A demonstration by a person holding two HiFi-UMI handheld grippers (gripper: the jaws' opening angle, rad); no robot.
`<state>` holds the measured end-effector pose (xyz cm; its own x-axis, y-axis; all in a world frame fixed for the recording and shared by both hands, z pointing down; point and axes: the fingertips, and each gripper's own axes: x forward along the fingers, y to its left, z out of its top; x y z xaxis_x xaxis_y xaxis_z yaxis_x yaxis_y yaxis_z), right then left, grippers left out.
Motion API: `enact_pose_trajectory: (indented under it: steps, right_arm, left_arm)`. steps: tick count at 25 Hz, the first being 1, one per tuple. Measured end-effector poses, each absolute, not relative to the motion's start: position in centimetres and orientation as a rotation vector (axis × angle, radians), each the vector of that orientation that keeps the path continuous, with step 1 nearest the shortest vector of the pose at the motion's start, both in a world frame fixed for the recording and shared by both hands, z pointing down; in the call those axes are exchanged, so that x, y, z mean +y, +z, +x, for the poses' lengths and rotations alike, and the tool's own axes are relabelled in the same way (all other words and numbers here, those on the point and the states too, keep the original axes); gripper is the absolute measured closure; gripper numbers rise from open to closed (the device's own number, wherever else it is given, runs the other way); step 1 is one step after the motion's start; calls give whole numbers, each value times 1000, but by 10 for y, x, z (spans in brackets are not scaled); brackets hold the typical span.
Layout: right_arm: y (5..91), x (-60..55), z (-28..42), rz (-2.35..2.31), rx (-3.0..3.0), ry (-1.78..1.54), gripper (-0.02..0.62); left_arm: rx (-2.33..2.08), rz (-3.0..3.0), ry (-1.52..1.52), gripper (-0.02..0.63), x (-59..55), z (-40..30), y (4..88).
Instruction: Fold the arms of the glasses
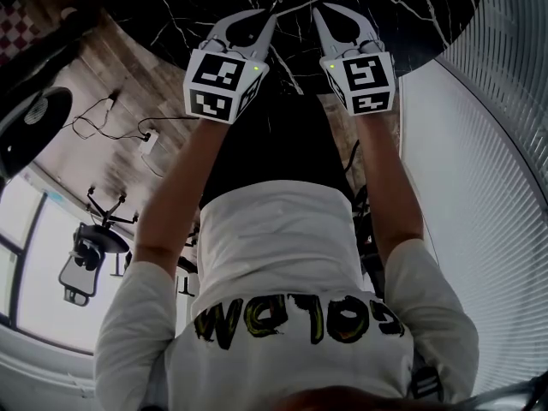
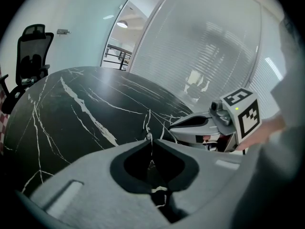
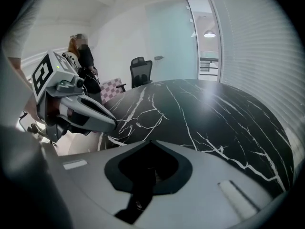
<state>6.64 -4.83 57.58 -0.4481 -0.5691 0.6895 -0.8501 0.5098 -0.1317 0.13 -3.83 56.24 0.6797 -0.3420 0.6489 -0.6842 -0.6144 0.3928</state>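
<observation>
No glasses show in any view. My left gripper [image 1: 272, 15] and my right gripper [image 1: 317, 11] hang side by side at the near edge of a round black marble table [image 1: 402, 7], both pointing down towards it. The left gripper [image 2: 149, 136] has its jaws closed together with nothing between them. The right gripper [image 3: 151, 141] is likewise shut and empty. Each gripper view shows the other gripper beside it, the right gripper [image 2: 209, 125] and the left gripper [image 3: 81, 111], and a bare stretch of the white-veined table top [image 2: 71, 113] [image 3: 214, 113].
A black office chair [image 3: 141, 70] stands beyond the table, and another black office chair [image 2: 31, 51] shows at its far left. A person [image 3: 83, 56] stands at the back. A wall of blinds [image 1: 505, 144] runs along the right. Cables and a power strip [image 1: 147, 144] lie on the wooden floor.
</observation>
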Motion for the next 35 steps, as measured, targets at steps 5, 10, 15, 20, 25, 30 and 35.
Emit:
enact_pose_trajectory:
  steps: [5, 10, 15, 20, 25, 30, 35]
  right_arm:
    - [576, -45, 49, 1109, -2197, 631, 592]
    - [572, -48, 37, 1090, -2219, 618, 592]
    - [569, -50, 32, 1080, -2227, 610, 592]
    - [570, -49, 30, 1078, -2231, 613, 592]
    - [571, -48, 30, 1083, -2234, 623, 592]
    - [563, -46, 39, 1123, -2239, 614, 592]
    - [538, -25, 56, 1170, -2271, 540, 551]
  left_arm:
    - [-768, 2254, 700, 598, -34, 6, 563]
    - [-752, 2260, 704, 598, -32, 8, 562]
    - [-740, 2260, 704, 598, -31, 8, 561]
    - [-725, 2260, 704, 598, -28, 10, 562]
    - [-709, 2265, 704, 598, -24, 13, 563]
    - [-721, 2262, 697, 598, -26, 11, 563]
    - [-739, 2254, 697, 600, -29, 6, 563]
